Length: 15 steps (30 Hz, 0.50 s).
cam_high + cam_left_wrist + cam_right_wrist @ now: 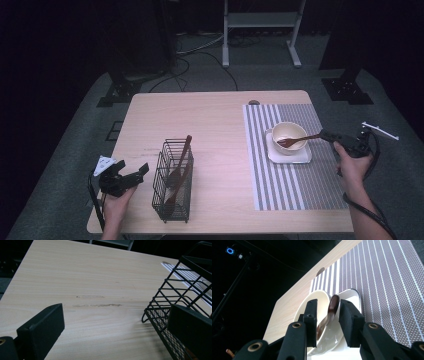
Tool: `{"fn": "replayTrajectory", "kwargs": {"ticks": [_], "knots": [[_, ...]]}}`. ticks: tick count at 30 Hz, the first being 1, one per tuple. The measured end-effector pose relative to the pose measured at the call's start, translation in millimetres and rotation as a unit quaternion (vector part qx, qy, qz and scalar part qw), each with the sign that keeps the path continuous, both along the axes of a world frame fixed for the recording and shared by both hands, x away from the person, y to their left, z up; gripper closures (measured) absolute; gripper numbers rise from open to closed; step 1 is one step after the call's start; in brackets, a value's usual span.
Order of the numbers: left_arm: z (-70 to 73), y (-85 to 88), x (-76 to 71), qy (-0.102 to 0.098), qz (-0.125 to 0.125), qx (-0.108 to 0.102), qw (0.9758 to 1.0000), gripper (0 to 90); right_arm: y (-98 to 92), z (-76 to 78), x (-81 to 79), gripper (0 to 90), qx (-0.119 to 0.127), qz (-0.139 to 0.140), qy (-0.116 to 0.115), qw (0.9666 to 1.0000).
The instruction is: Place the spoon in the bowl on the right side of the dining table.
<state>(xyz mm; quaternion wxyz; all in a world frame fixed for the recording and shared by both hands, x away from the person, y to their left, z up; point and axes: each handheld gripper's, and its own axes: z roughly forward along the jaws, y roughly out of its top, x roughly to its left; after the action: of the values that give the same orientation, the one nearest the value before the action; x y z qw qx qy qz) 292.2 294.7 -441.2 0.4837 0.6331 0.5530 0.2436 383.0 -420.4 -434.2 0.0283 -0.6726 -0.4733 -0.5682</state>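
A brown wooden fork [297, 140] leans in the cream bowl [289, 132], tines inside and handle pointing right. The bowl stands on a white square plate [290, 157]. My right gripper [326, 135] sits at the handle's end. In the right gripper view the fork [334, 303] lies between the jaws of the right gripper [328, 303], beside one pad, with a gap to the other; the jaws stand open. My left gripper [134, 167] rests open at the front left, beside a black wire basket [172, 200]. In its own view the left gripper [116, 313] has bare tabletop between the jaws.
The wire basket [170, 302] holds wooden utensils [180, 165] standing upright. A grey striped placemat [300, 185] lies under the plate on the table's right half. A light wooden table [200, 120] carries everything. A metal frame [260, 22] stands on the floor beyond.
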Motion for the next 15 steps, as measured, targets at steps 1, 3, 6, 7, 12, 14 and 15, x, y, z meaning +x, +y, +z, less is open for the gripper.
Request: {"fn": "replayTrajectory", "kwargs": {"ticks": [1,3,6,7,12,14,15], "knots": [[0.0,0.2,0.4,0.001,0.001,-0.001,1.0,0.2,0.6,-1.2,-1.0,66.6,0.001,0.003,0.0,1.0],[0.7,-0.3,0.7,-0.001,0.002,-0.004,1.0,0.2,1.2,-3.3,-2.3,66.4,0.003,0.004,0.002,1.0],[0.7,-1.6,1.5,-0.001,-0.001,0.0,1.0,0.2,1.8,-5.9,-4.4,66.2,0.006,0.006,0.003,1.0],[0.5,-3.0,2.0,-0.001,-0.003,0.0,1.0,0.2,2.9,-8.4,-6.6,66.0,0.008,0.011,0.004,0.9999],[0.7,-2.9,2.0,0.0,-0.004,0.001,1.0,0.2,5.9,-13.0,-10.7,65.5,0.01,0.019,0.006,0.9998],[0.7,-2.1,2.1,0.0,-0.003,0.0,1.0,0.2,8.3,-15.6,-13.0,65.2,0.01,0.025,0.006,0.9996],[0.8,-2.2,2.2,0.0,-0.003,0.0,1.0,0.2,9.4,-16.1,-13.7,65.2,0.011,0.028,0.006,0.9995]]}}
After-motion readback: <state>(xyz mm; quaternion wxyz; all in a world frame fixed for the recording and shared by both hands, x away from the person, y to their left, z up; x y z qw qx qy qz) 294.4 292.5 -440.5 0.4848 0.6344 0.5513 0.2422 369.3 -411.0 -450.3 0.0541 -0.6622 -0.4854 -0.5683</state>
